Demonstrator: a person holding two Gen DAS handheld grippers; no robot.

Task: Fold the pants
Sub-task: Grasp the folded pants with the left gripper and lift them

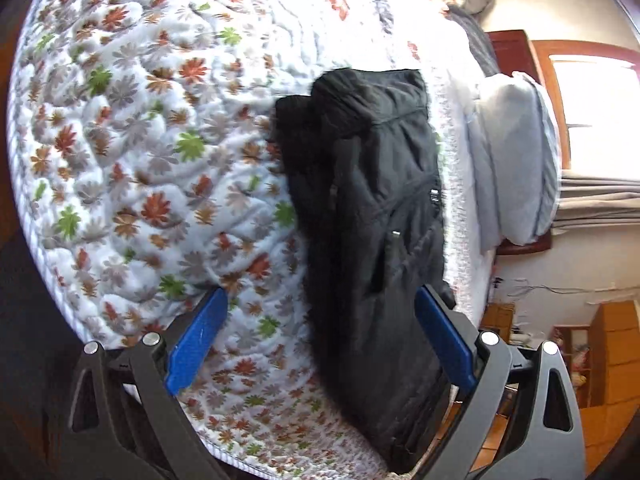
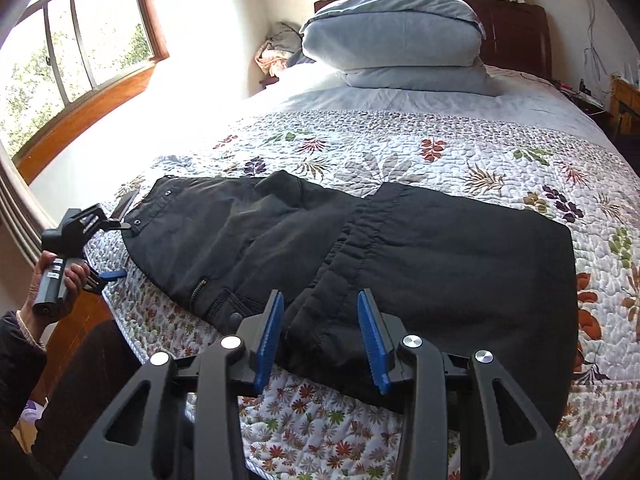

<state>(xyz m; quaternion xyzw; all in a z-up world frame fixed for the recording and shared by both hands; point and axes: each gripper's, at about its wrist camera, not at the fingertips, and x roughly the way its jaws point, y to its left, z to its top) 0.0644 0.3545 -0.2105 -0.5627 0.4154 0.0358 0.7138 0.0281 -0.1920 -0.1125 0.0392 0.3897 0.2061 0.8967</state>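
Note:
Black pants (image 2: 440, 248) lie folded across a floral quilt (image 2: 480, 160). The waistband (image 2: 160, 208) with its snaps is at the left, and the leg hems (image 2: 360, 224) are laid over the middle. My right gripper (image 2: 322, 336) hovers at the near edge of the pants. Its blue pads stand apart with cloth showing between them but not pinched. At the waistband end a hand (image 2: 72, 276) holds my left gripper (image 2: 120, 248), its fingers spread. In the left wrist view, rolled sideways, the left gripper (image 1: 320, 340) is wide open over the pants (image 1: 372, 208).
Two stacked grey-blue pillows (image 2: 392, 40) rest against a dark headboard (image 2: 512, 28). A heap of clothes (image 2: 280, 48) sits in the far corner. Windows (image 2: 80, 52) line the left wall. The bed's edge (image 2: 132, 320) is close on the left. A wooden shelf (image 1: 612, 360) stands beyond the bed.

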